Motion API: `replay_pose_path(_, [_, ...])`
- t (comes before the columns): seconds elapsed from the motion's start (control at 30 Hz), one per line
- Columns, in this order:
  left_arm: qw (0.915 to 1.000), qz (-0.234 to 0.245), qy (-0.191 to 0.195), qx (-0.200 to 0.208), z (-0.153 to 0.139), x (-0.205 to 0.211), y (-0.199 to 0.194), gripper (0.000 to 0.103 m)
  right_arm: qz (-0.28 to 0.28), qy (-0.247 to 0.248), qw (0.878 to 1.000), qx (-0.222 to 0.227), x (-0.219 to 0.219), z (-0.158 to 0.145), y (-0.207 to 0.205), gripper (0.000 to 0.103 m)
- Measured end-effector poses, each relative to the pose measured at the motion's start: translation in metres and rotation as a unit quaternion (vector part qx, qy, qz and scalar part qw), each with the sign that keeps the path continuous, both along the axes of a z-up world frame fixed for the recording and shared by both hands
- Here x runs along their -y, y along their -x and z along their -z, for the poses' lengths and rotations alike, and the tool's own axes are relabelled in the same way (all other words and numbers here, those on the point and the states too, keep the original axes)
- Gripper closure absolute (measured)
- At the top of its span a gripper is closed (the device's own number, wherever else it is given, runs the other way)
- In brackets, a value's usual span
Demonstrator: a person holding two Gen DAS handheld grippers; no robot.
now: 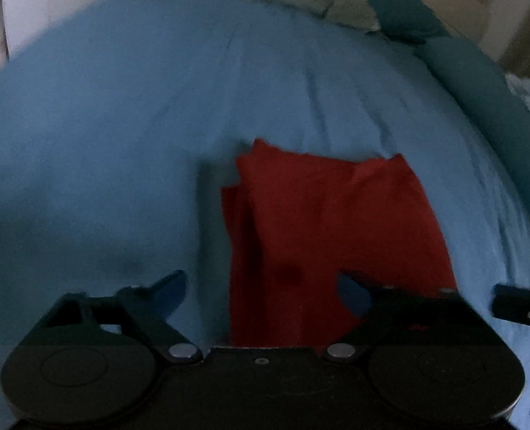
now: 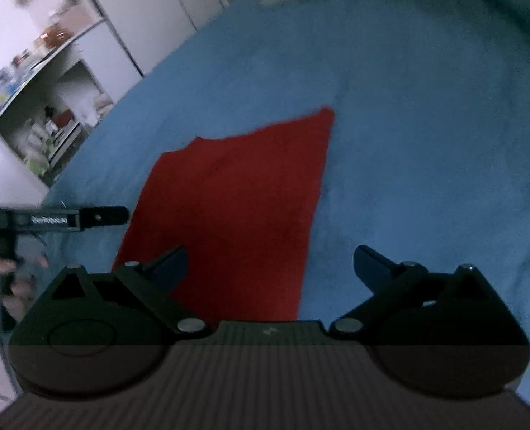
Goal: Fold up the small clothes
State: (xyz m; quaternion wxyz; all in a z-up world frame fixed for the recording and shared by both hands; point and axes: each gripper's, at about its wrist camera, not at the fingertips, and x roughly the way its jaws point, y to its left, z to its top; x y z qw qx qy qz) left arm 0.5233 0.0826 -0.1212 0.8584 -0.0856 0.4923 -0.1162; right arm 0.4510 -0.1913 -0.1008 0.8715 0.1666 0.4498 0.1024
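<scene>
The red cloth [image 1: 336, 222] lies on the blue bed [image 1: 121, 125], apparently folded into a rectangle. Both the left gripper [image 1: 261, 279] and right gripper [image 2: 270, 258] spread their fingers wide, holding nothing; perhaps another fold remains.

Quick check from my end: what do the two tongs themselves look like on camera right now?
Both are matte black. The left tongs have two round discs at the base, silver pivot screws, and angled fingers with bluish pads. The right tongs look the same, above a ribbed grey-brown body. Seen from the right wrist, the left tool's side carries white lettering, too blurred to read. No cables or sleeves show.
</scene>
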Motion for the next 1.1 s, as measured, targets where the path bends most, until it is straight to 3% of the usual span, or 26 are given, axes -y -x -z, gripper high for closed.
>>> replay_pose_path(0.1, [0.9995,0.008,0.011,-0.029,0.021,0.002,-0.011,0.022,0.036,-0.033,0.998,-0.026,0.003,0.026,-0.027,0.0])
replay_pose_path(0.2, [0.9991,0.009,0.03,-0.029,0.028,-0.001,-0.015,0.023,0.047,-0.037,0.997,-0.045,-0.002,0.043,-0.045,0.0])
replay_pose_path(0.27, [0.999,0.013,0.033,-0.027,0.031,0.003,-0.016,0.027,0.042,-0.033,0.997,-0.061,-0.003,0.052,-0.051,0.012])
replay_pose_path(0.4, [0.9982,0.019,0.05,-0.027,0.033,0.005,-0.017,0.047,0.025,-0.025,0.998,-0.057,-0.008,0.057,-0.052,0.015])
replay_pose_path(0.43, [0.9981,0.019,0.052,-0.027,0.032,0.006,-0.016,0.053,0.021,-0.025,0.998,-0.056,-0.009,0.058,-0.053,0.022])
replay_pose_path(0.47, [0.998,0.021,0.054,-0.026,0.031,0.008,-0.016,0.057,0.015,-0.03,0.998,-0.057,-0.01,0.058,-0.052,0.036])
replay_pose_path(0.5, [0.998,0.022,0.053,-0.025,0.03,0.012,-0.016,0.062,0.009,-0.036,0.998,-0.059,-0.011,0.058,-0.052,0.039])
replay_pose_path(0.57, [0.9988,0.02,0.041,-0.019,0.026,0.018,-0.014,0.066,0.004,-0.026,0.998,-0.052,-0.015,0.055,-0.05,0.05])
replay_pose_path(0.67, [0.9995,0.017,0.025,-0.01,0.018,0.025,-0.011,0.074,0.001,-0.013,0.999,-0.038,-0.021,0.047,-0.05,0.06])
replay_pose_path(0.9, [0.9999,0.011,0.005,0.001,-0.009,0.036,0.003,0.08,0.001,-0.02,1.0,-0.009,-0.023,0.018,-0.038,0.063])
replay_pose_path(1.1, [0.9988,0.03,-0.006,0.037,-0.061,0.057,0.057,0.08,-0.007,-0.031,0.999,0.015,-0.008,-0.031,0.008,0.064])
